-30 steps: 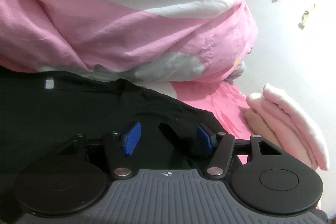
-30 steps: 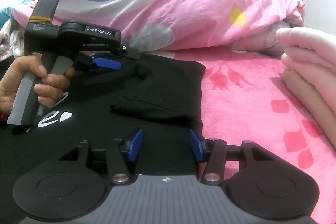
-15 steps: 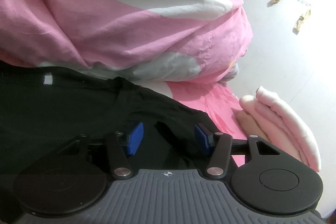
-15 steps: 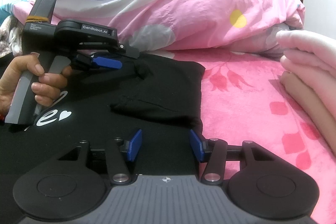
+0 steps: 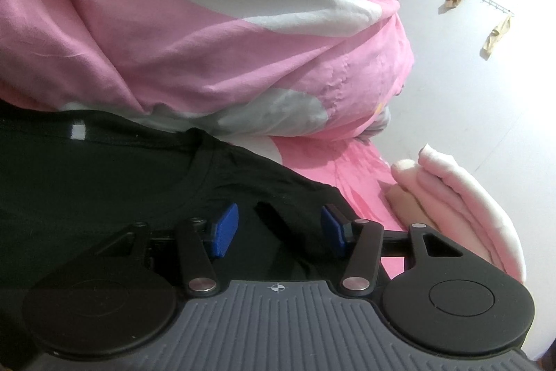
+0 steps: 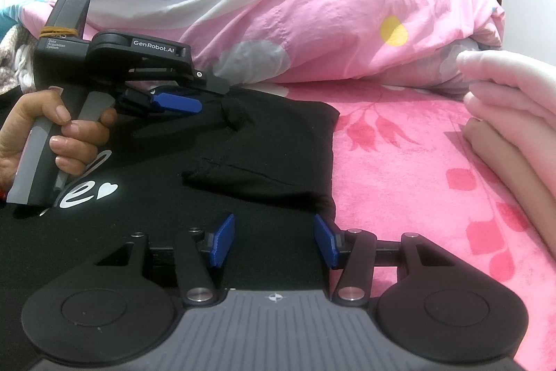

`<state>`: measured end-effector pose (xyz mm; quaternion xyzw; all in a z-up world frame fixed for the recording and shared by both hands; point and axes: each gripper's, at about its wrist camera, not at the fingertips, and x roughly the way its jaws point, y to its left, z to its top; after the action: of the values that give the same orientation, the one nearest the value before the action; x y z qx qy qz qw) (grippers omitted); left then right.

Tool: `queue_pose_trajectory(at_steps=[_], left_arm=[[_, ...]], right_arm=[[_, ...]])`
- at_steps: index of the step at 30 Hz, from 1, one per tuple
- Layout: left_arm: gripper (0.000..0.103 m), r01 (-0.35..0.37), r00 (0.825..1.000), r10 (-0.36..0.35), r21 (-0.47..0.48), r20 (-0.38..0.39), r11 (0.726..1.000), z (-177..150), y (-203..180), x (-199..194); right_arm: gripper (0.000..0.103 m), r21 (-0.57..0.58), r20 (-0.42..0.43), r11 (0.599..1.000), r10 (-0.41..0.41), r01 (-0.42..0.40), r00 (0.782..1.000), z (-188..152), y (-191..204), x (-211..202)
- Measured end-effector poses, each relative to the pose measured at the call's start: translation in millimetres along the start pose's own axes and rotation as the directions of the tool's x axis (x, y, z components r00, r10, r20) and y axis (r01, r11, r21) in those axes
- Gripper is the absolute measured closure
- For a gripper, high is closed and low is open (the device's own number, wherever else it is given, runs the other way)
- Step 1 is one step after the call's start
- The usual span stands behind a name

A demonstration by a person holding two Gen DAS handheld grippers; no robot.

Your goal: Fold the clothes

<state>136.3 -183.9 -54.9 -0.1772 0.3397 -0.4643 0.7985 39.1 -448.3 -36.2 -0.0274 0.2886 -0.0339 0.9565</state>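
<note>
A black t-shirt (image 6: 264, 141) with white print (image 6: 87, 193) lies flat on the pink bed, its right sleeve folded inward. In the left wrist view the same shirt (image 5: 104, 183) fills the lower left, collar seam visible. My left gripper (image 5: 279, 230) is open just above the shirt's shoulder area, nothing between its blue pads. From the right wrist view that left gripper (image 6: 184, 101) is seen side-on, held by a hand (image 6: 66, 131). My right gripper (image 6: 274, 242) is open low over the shirt's right edge, empty.
A bulky pink and white duvet (image 6: 295, 9) is heaped behind the shirt. A stack of folded pale pink cloth (image 6: 514, 113) sits at the right, also seen as the folded stack (image 5: 469, 197). Pink floral bedsheet (image 6: 410, 169) lies between. A white wall (image 5: 486, 75) is beyond.
The left gripper has drifted slightly left and forward along the shirt's shoulder, staying open. The right gripper has barely moved.
</note>
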Motion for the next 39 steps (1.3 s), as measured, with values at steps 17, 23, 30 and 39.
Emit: queue_pose_trajectory(at_steps=[17,23,30,39], left_arm=[[0.064,0.04,0.999,-0.04,-0.042,0.013,0.998,9.9,12.7,-11.9],[0.069,0.102,0.995,-0.103,-0.081,-0.009,0.991,16.7,19.6,-15.4],[0.07,0.126,0.989,-0.13,-0.049,-0.068,0.991,9.3,11.0,-2.4],[0.071,0.109,0.989,-0.116,-0.074,-0.097,0.991,4.3,19.3,2.9]], right_arm=[[0.049,-0.007,-0.008,1.0,0.002,-0.002,1.0,3.5,-1.2,-2.8],[0.048,-0.089,0.037,0.996,0.004,-0.001,0.999,17.3,5.0,-27.8],[0.05,-0.231,0.04,0.972,0.047,-0.036,0.998,28.3,41.6,-10.7],[0.065,-0.463,0.046,0.886,0.017,0.006,0.999,23.1,76.1,14.3]])
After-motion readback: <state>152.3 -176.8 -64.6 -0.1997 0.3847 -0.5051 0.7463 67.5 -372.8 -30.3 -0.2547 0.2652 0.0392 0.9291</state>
